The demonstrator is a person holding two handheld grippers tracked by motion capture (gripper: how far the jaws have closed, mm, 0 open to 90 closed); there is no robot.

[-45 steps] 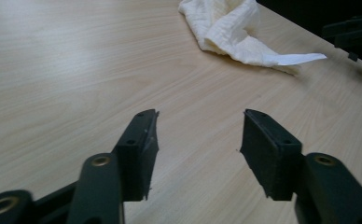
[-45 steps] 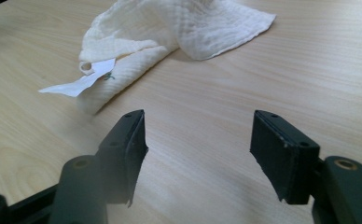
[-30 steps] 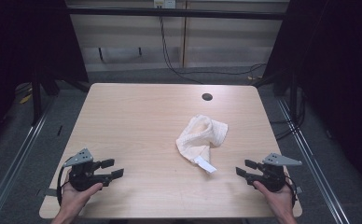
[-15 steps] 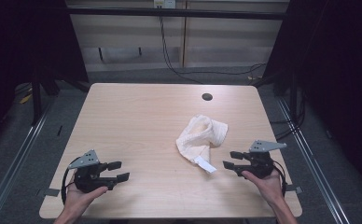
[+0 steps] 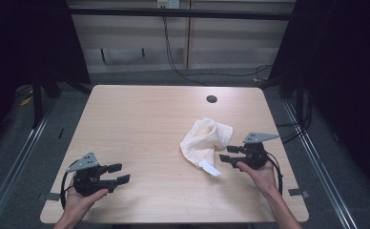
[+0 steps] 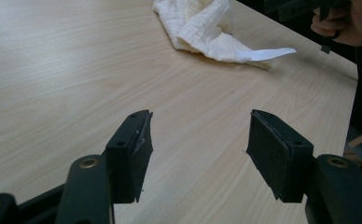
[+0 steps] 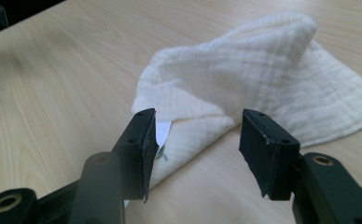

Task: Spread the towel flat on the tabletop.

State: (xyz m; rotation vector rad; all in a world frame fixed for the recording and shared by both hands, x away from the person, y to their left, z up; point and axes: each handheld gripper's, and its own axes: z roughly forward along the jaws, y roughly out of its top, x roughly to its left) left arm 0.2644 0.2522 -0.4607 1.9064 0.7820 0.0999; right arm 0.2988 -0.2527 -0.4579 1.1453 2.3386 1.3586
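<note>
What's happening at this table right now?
A person holds a pair of tongs in each hand at a wooden table. The right tongs, jaws open, sit right beside a crumpled white cloth with a label tag, not gripping it yet. The left tongs, also open, rest apart near the table's front left.

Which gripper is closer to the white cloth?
Right. The right gripper sits just beside the cloth, jaws open toward its near corner. The left gripper is far off, near the table's left front corner.
</note>
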